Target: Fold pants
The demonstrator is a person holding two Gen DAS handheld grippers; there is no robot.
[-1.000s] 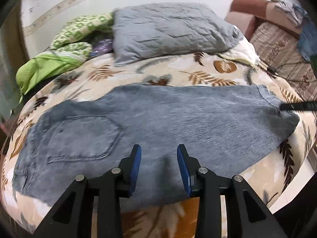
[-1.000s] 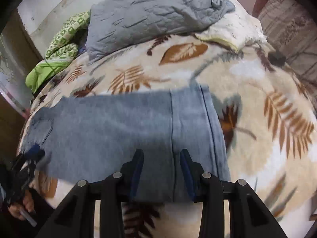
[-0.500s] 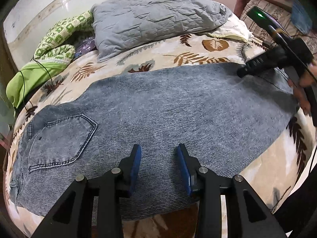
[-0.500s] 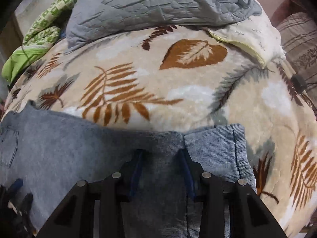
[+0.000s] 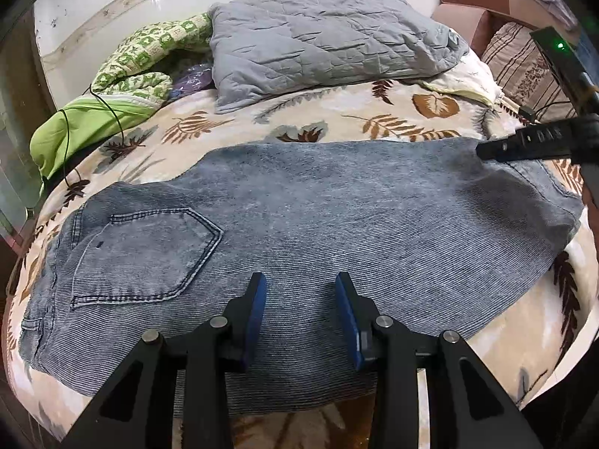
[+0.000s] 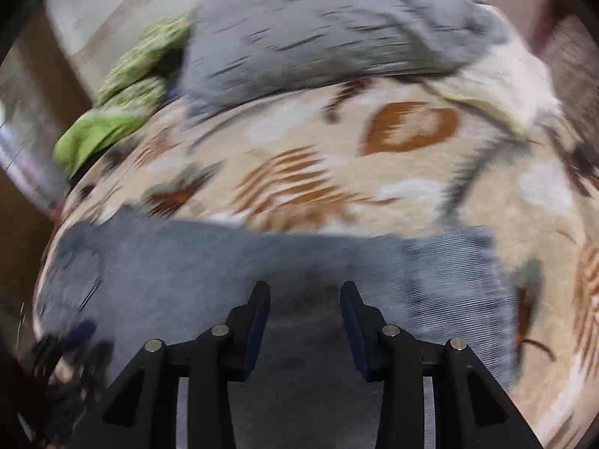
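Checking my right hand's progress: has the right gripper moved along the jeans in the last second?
Yes. The right gripper shifted from the hem toward the waist, judged against the leaf blanket.

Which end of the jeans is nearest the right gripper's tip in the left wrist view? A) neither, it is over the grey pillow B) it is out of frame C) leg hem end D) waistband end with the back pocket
C: the right gripper comes in from the right over the hem end of the jeans, while the back pocket lies at the far left.
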